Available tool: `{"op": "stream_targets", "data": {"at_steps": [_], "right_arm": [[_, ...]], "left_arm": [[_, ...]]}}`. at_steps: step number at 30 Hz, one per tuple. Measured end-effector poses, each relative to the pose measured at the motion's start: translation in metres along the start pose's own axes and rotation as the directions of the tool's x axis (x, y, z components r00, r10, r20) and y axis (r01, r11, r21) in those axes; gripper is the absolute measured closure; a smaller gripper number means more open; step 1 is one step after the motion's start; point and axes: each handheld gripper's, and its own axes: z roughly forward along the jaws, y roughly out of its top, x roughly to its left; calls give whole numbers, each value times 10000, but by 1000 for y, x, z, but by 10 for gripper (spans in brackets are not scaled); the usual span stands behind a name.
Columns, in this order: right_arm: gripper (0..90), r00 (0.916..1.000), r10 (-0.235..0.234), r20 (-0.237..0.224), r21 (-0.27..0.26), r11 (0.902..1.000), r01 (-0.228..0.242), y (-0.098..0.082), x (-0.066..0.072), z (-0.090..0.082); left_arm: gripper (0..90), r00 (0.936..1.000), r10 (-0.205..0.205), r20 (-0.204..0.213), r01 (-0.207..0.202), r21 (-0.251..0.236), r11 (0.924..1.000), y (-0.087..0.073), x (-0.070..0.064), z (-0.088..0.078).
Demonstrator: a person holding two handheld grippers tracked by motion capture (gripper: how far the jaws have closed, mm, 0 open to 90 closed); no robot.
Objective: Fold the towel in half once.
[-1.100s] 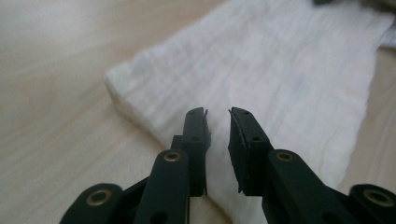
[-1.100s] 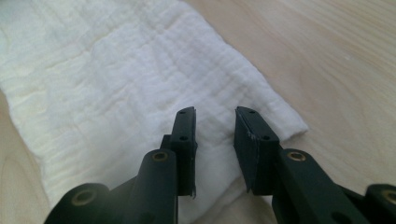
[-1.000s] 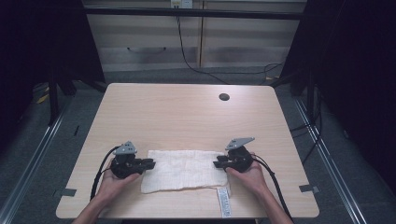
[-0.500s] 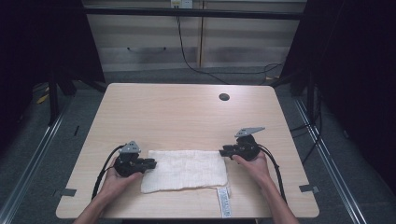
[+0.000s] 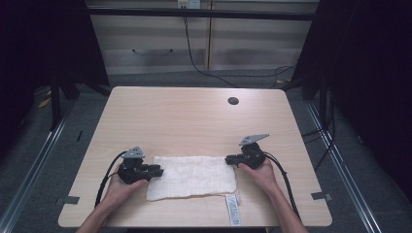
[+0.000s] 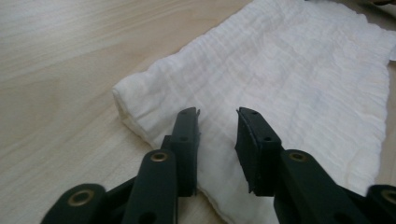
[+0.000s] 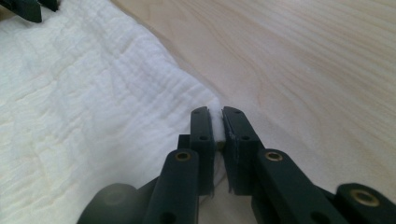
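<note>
At the six o'clock edge of the pale wooden table [image 5: 194, 116], the person's two forearms come in, each hand holding a black two-jaw gripper. Between them lies a white, crinkle-textured folded cloth [image 5: 192, 177], a flat rectangle with soft rounded folds along its ends and a faint grid of creases. A white printed label strip [image 5: 233, 209] pokes out from under its five o'clock corner toward the table edge.

The left gripper [image 6: 217, 135] sits at the cloth's nine o'clock end; its jaws stand apart over the fabric, gripping nothing. The right gripper [image 7: 218, 126], at the cloth's three o'clock end, has its jaws clamped on a pinch of the cloth's corner, white fabric showing between them.

Farther up the table, near one o'clock, is a small dark round hole [image 5: 233, 101], possibly a cable grommet. Beyond the table runs grey carpeted floor [image 5: 160, 80], with black cables [image 5: 194, 58] trailing before pale wall panels [image 5: 155, 39]; both sides fall into darkness.
</note>
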Motion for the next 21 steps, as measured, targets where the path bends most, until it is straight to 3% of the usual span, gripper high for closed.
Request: {"op": "stream_targets", "data": {"at_steps": [4, 8, 9, 11, 13, 15, 17, 18, 21], "right_arm": [[856, 9995, 252, -190, -78, 9996, -253, -1, -2, 1], [857, 9997, 222, -133, -33, 9997, -222, 0, -1, 1], [857, 9997, 221, -137, -35, 9997, -221, 0, -1, 1], [857, 9996, 247, -169, -40, 9997, -247, 0, -2, 1], [857, 9996, 238, -164, -44, 9997, -239, 0, -2, 1], [857, 9998, 169, -146, -59, 9998, -170, 0, -2, 1], [857, 9998, 152, -114, -34, 9999, -153, 1, -2, 1], [857, 9998, 158, -117, -33, 9999, -159, 1, -2, 1], [857, 9996, 250, -160, -94, 9996, -252, 1, -3, 2]], "left_arm": [[620, 9999, 104, 6, -104, -461, 9989, 8, 3, -11], [617, 9988, -360, -344, 319, -1116, 9932, 18, 18, -22], [630, 9980, -614, -126, 596, -1154, 9915, 20, 23, -23], [663, 9978, -516, -420, 480, -829, 9954, 23, 31, -18], [660, 9969, -765, -208, 747, -747, 9944, 23, 39, -12], [644, 9966, -625, -532, 601, -461, 9971, 24, 43, -5], [621, 9965, -758, -358, 736, -589, 9955, 26, 46, 0], [605, 9960, -761, -464, 733, -599, 9955, 26, 46, 2], [578, 9983, -501, -293, 490, -347, 9982, 25, 44, 7]]}}
